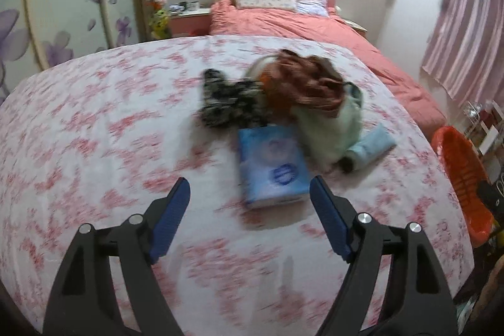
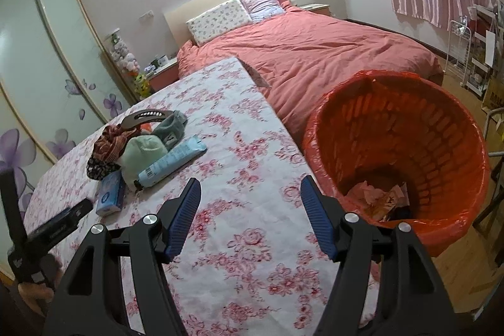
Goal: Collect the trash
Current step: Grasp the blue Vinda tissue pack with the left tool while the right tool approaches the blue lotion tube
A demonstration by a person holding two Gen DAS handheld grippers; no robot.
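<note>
trash [image 2: 378, 197] already lies in the bin [image 2: 453, 128] beside the table [image 2: 252, 147], while the pile [image 1: 283, 103] on it with the tissue pack [image 1: 271, 166] waits, and both the left gripper [image 1: 250, 200] and right gripper [image 2: 250, 200] gape empty.

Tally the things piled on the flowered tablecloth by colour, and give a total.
Blue: 2, tissue pack and tube
Pale green: 1, cloth
Grey: 1, sock
Brown: 2, striped cloth and hair clip
Black and white: 1, patterned cloth
Total: 7
</note>
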